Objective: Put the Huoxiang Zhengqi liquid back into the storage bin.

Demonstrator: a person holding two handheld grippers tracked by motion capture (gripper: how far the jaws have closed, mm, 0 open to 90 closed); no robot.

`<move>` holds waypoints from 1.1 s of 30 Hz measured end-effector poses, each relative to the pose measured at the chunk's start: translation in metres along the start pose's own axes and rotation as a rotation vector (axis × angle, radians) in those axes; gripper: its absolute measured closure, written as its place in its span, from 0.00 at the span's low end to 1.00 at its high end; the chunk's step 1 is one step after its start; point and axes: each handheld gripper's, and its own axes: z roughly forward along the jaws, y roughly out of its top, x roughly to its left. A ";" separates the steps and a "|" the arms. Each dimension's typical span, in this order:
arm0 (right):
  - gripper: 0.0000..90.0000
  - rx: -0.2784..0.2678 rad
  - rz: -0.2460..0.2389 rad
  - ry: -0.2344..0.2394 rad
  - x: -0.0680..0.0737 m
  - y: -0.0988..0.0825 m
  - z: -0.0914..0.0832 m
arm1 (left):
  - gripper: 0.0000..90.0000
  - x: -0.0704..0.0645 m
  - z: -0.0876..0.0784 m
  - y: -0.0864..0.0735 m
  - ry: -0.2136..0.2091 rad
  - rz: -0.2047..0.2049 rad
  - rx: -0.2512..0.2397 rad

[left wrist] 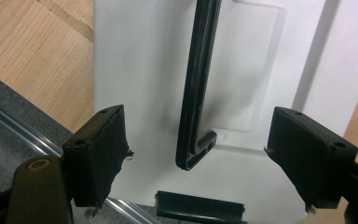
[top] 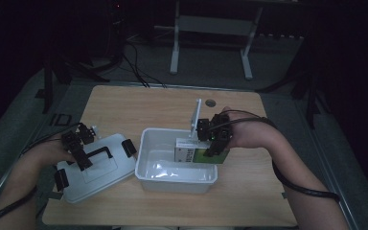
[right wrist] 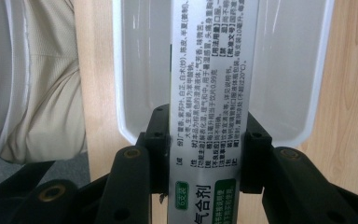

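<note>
Carton [right wrist: 209, 93] clamped in the right gripper [top: 214, 139] over the bin [top: 177, 184]
Light, stiff card, easily crushed; it is pinched across its narrow faces; left gripper [left wrist: 200, 158] held wide open, empty, over the lid handle [left wrist: 198, 84]

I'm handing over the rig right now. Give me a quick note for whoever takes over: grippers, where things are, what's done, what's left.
Right gripper: shut on the medicine box, held over the right end of the white bin.
Left gripper: open, hovering over the lid, jaws either side of its black handle, not gripping.
Done: lid is off, lying on the table left of the bin.
Left: probably lower and release the box in the bin, then refit the lid.
</note>
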 end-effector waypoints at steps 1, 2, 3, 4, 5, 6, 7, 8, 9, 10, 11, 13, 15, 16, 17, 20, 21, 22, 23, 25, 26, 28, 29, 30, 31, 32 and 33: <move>0.71 -0.006 0.007 0.003 0.000 0.002 0.001 | 0.22 0.000 0.000 0.000 0.000 0.001 0.000; 0.71 -0.006 0.007 0.003 0.000 0.002 0.001 | 0.22 0.000 0.000 0.000 0.000 0.001 0.000; 0.71 -0.012 -0.005 0.008 0.000 0.007 0.005 | 0.22 0.000 0.001 0.000 0.001 0.008 0.002; 0.71 -0.013 -0.007 0.013 -0.001 0.009 0.007 | 0.22 0.000 0.001 0.001 0.001 0.009 0.002; 0.71 -0.013 -0.007 0.013 -0.001 0.009 0.007 | 0.22 0.000 0.001 0.001 0.001 0.009 0.002; 0.71 -0.010 -0.008 0.013 -0.001 0.013 0.011 | 0.22 0.000 0.001 0.001 0.000 0.008 0.000; 0.71 -0.005 -0.006 0.018 -0.002 0.016 0.013 | 0.22 0.000 0.001 0.001 0.000 0.006 0.001; 0.71 -0.002 -0.015 0.010 -0.001 0.018 0.015 | 0.22 0.000 0.001 0.001 0.002 0.008 0.004; 0.71 -0.004 -0.010 0.016 -0.002 0.020 0.017 | 0.22 0.000 0.001 0.001 0.002 0.008 0.004; 0.71 -0.009 -0.018 0.026 -0.002 0.022 0.019 | 0.22 0.000 0.001 0.001 0.000 0.006 0.001; 0.71 -0.012 -0.020 0.023 -0.002 0.023 0.020 | 0.22 0.000 0.001 0.001 0.000 0.006 0.001; 0.71 -0.015 -0.016 0.028 -0.003 0.024 0.022 | 0.22 0.000 0.002 0.001 -0.002 0.005 -0.002; 0.71 -0.015 -0.012 0.024 -0.004 0.028 0.028 | 0.22 0.000 0.002 0.000 -0.004 0.000 0.000; 0.71 -0.015 -0.012 0.024 -0.004 0.028 0.028 | 0.22 0.000 0.002 0.000 -0.004 0.000 0.000; 0.71 -0.011 -0.013 0.022 -0.005 0.029 0.033 | 0.22 0.000 0.002 -0.001 -0.004 0.000 -0.003; 0.71 -0.013 -0.007 0.034 -0.006 0.029 0.041 | 0.22 0.000 0.003 -0.001 -0.001 0.001 -0.001; 0.71 -0.010 -0.004 0.040 -0.006 0.029 0.044 | 0.22 0.000 0.003 -0.002 -0.002 -0.004 -0.003; 0.71 -0.010 -0.004 0.040 -0.006 0.029 0.044 | 0.22 0.000 0.003 -0.002 -0.002 -0.004 -0.003; 0.71 -0.006 0.003 0.039 -0.006 0.030 0.046 | 0.22 0.001 0.003 -0.002 -0.001 -0.003 0.000; 0.71 -0.003 0.014 0.038 -0.007 0.030 0.054 | 0.22 0.001 0.002 -0.002 -0.001 -0.003 0.000; 0.71 -0.006 0.012 0.040 -0.008 0.030 0.057 | 0.22 0.001 0.002 -0.002 -0.002 -0.002 -0.003; 0.71 0.001 0.024 0.044 -0.008 0.030 0.062 | 0.22 0.000 0.002 -0.002 -0.002 -0.002 -0.002; 0.71 0.000 0.017 0.044 -0.009 0.030 0.064 | 0.22 0.000 0.002 -0.002 -0.001 -0.002 -0.002; 0.71 0.000 0.022 0.047 -0.008 0.030 0.067 | 0.22 0.000 0.003 -0.002 -0.002 -0.002 -0.001; 0.71 0.000 0.022 0.047 -0.008 0.030 0.067 | 0.22 0.000 0.003 -0.002 -0.002 -0.002 -0.001; 0.71 -0.002 0.020 0.057 -0.009 0.030 0.072 | 0.22 0.000 0.003 -0.002 -0.003 -0.003 0.000; 0.71 -0.002 0.026 0.061 -0.009 0.030 0.075 | 0.22 0.000 0.003 -0.002 -0.003 -0.003 0.000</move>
